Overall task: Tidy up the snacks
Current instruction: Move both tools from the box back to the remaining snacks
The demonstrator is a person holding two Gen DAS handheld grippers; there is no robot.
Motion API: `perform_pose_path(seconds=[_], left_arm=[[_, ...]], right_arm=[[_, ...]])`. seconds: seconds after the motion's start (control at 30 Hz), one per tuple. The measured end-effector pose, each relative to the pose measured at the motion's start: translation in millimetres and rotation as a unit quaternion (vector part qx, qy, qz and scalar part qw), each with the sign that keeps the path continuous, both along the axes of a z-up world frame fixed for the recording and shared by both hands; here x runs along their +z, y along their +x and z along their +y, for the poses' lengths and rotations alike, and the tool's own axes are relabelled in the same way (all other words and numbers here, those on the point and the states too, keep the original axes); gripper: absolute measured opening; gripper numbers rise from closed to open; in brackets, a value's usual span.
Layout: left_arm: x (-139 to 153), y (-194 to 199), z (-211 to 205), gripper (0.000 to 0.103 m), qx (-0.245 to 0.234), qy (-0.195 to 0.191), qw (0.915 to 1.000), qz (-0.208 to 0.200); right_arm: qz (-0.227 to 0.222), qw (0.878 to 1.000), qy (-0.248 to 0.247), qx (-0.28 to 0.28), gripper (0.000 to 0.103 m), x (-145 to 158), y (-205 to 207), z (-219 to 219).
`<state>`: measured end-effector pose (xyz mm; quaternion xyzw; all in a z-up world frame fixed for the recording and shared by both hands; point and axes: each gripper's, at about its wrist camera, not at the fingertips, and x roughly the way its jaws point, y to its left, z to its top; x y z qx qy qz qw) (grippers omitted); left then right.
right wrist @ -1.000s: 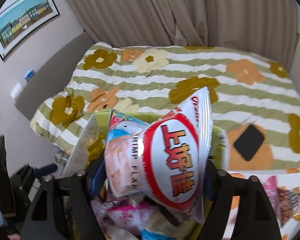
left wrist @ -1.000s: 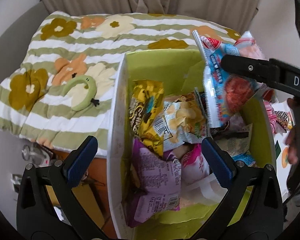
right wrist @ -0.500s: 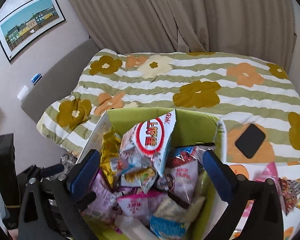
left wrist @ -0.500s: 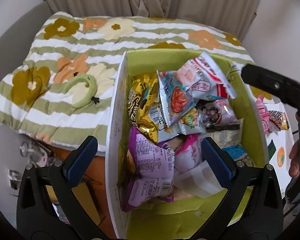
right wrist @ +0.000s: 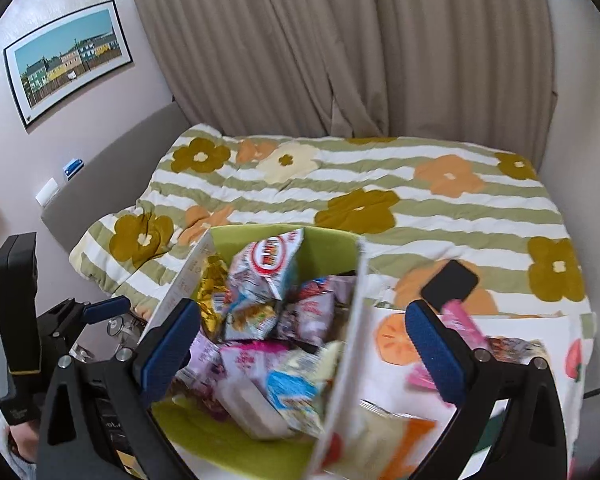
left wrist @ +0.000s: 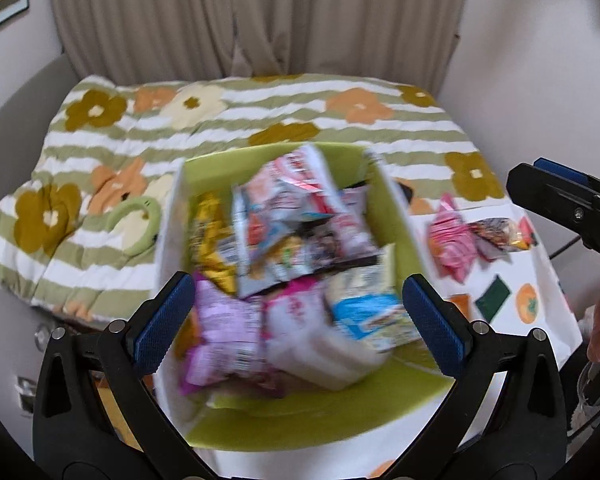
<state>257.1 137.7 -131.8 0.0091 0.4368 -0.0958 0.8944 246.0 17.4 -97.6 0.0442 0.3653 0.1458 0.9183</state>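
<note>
A green box [left wrist: 400, 216] with white outer walls holds a pile of several snack packets. A red-and-white chips bag [right wrist: 274, 256] lies on top at the far end, and a purple packet [left wrist: 224, 340] lies near the front. My left gripper [left wrist: 296, 320] hovers above the box's near end, open, with nothing between its blue pads. My right gripper [right wrist: 302, 344] also hangs open and empty over the box's right wall. More pink packets [left wrist: 452, 240] lie loose on the table to the right of the box.
Behind the box is a bed with a green-striped flower quilt [right wrist: 380, 184]. A black phone [right wrist: 450, 286] and a green ring toy [left wrist: 136, 220] lie on it. The table wears a white fruit-print cloth [left wrist: 528, 308]. Curtains and a framed picture [right wrist: 68, 64] are on the walls.
My right gripper opened and let go of the red-and-white chips bag, which dropped onto the pile in the box. Both grippers then drew back and rose.
</note>
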Motion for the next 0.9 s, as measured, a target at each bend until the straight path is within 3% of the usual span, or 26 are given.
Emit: perform_pose_path(seconds=[0.13,0.43,0.7,0.9], left_arm=[[2.3,-17.1,-50.2,0.102,-0.007,0.004,1.0000,-0.003],[-13.4,-55.2,-164.4,0.102,-0.008,0.005,0.9999,0.005],[-63.8,-70.0,-231.6,0.102,0.011,0.068,0.9976,0.003],[-117.0,-47.8,-255.0,0.102,0.042,0.114,0.9922,0.028]], right_arm=[[-0.010,1.000,-0.006,-0.019,0.102,3.8,-22.6,-48.6],[0.017,0.999,-0.014,-0.040,0.102,-13.1,-58.8,-148.3],[0.054,0.997,-0.029,-0.045,0.102,-61.3,-61.0,-198.4],[0.091,0.995,-0.017,-0.047,0.102,-116.8,-51.7,-217.0]])
